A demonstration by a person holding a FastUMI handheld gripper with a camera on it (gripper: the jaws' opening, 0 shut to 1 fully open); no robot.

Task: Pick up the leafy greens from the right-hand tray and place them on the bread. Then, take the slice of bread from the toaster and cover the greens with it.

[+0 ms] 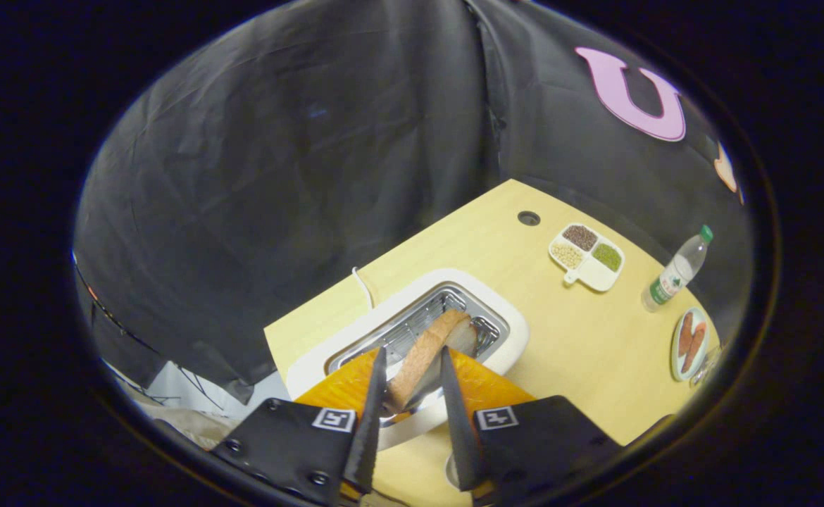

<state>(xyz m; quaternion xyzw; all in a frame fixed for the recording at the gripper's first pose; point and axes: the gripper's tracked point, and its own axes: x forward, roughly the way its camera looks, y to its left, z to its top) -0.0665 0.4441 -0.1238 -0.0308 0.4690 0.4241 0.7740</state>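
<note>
- Nearest to cam: gripper (412, 384), both fingers closed in on a tan-crusted slice of bread (427, 352); each finger lies against a face of the slice, so I read it as clamped on the bread.
- Bread slice sits tilted, lower end between the fingertips, upper end over the slot of the white toaster w/ shiny metal top (503, 320). Looks lifted partway out, but can't tell if the bottom edge has cleared the slot.
- White cord (364, 285) runs off the toaster's far side.
- Pale wood tabletop (581, 352) w/ a round cable hole (528, 217) near the far corner.
- Beyond the toaster, well apart: white divided dish w/ handle (587, 258), 3 compartments holding brown, beige and green grains, the 4th bare.
- Clear plastic water bottle, green cap (676, 271), stands beside that dish.
- Oval plate w/ two reddish sausage-like pieces (689, 343) near the table's edge, nearer me than the bottle.
- Progress, my read: on step 2, the bread grab at the toaster. Greens, tray and base bread are out of my sight, so step 1 can't be confirmed from here; judging by the order, prob done.
- Left to do: pull the slice free, carry it over, lay it on the greens.
- Writing: bottle label too small to read. Square black-and-white marker tags on the gripper body, no legible text. No brand visible on the toaster.
</note>
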